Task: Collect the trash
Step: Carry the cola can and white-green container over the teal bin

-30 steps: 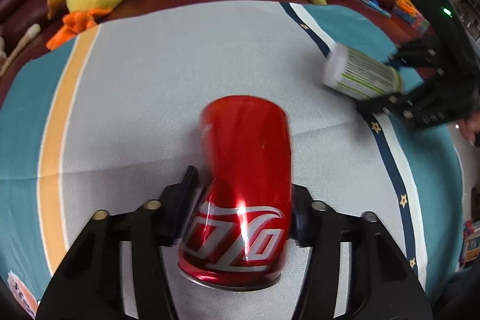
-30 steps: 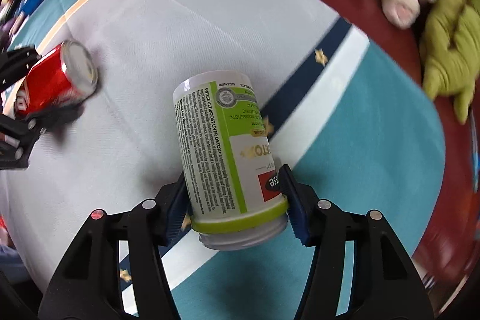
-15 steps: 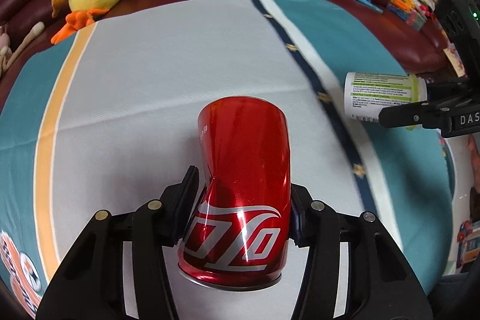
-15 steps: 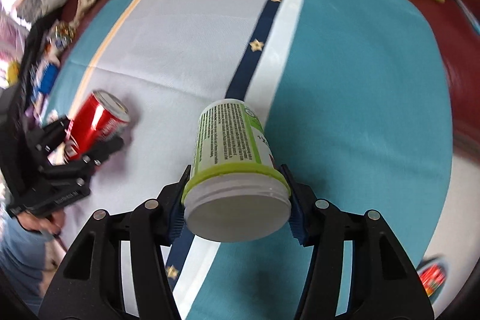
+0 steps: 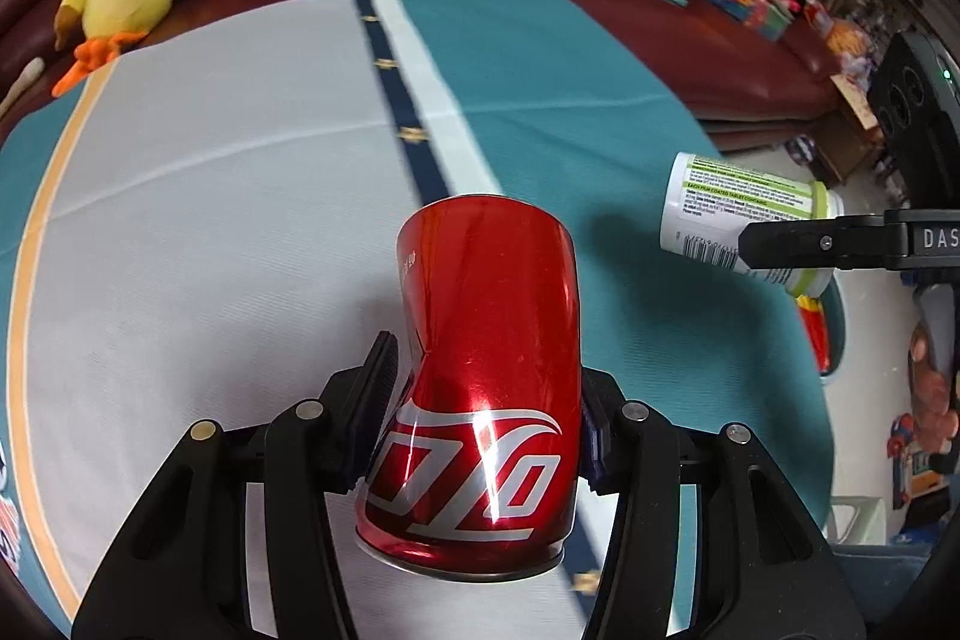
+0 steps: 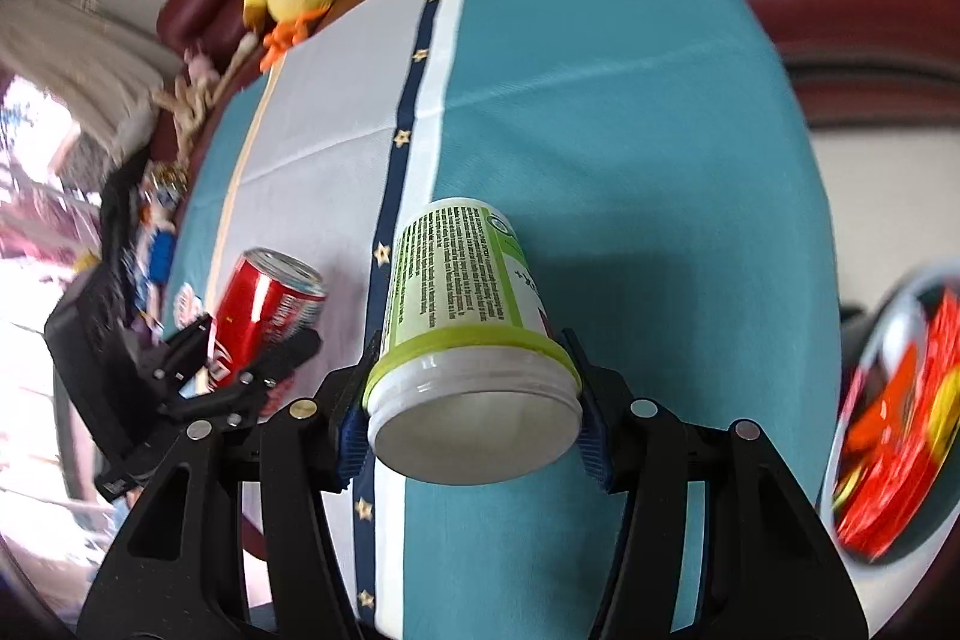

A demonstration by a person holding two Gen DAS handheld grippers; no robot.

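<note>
You're getting glare streaking the red can (image 5: 489,370); daylight is blowing out at nine o'clock, edges bending and blurring.

The can (image 5: 486,370) is glossy red with silver-white lettering. The bottle (image 6: 465,292) is white with a lime-green band and black print. The cloth (image 5: 228,220) is pale grey and teal, with a navy star-dotted stripe, a white stripe and an orange stripe. Both claws are black.

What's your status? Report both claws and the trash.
Left claw shut on dented red can. Right claw shut on green-labelled bottle. Both above the cloth. Nothing in the way.
</note>
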